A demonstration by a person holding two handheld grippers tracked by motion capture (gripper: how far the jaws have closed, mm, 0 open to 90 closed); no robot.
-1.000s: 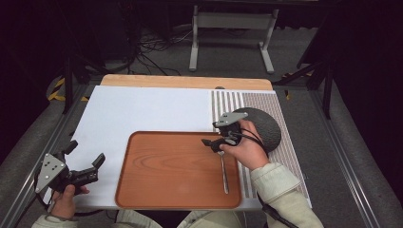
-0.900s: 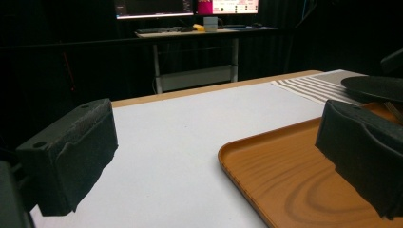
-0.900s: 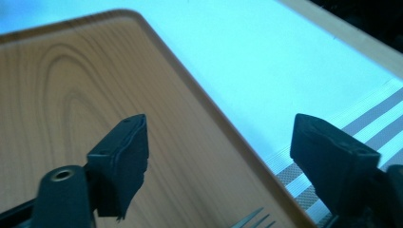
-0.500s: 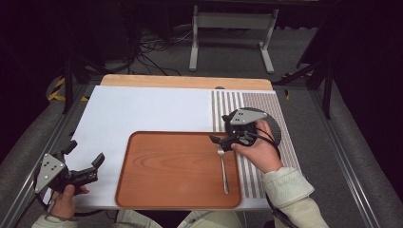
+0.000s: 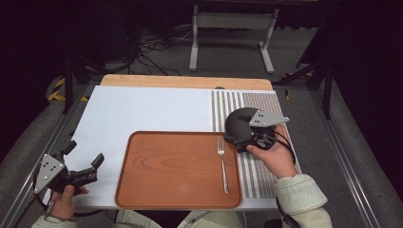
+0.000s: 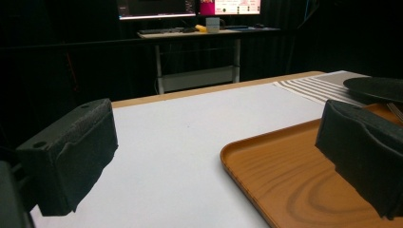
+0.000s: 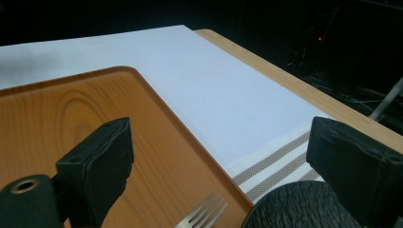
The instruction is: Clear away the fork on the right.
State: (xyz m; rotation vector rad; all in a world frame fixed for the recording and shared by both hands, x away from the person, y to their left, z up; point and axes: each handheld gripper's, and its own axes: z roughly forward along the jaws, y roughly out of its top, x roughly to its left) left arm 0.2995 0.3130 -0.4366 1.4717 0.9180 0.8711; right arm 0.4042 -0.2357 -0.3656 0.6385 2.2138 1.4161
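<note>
On tray's [image 5: 157, 175] right side: fork [image 5: 222, 164] lengthwise, tines toward far edge. Both tools released, left [image 5: 85, 166], right [image 5: 240, 137].

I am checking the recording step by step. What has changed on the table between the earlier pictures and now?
The right gripper has drawn back to the right, off the tray and over the dark round mat, jaws open. The fork lies where it was on the tray. The left gripper stayed open at the table's left edge.

White table cover [image 5: 142, 111], striped placemat [image 5: 266, 102] at right, metal stand [image 5: 230, 21] beyond table, lit monitors [image 6: 190, 7] behind.
</note>
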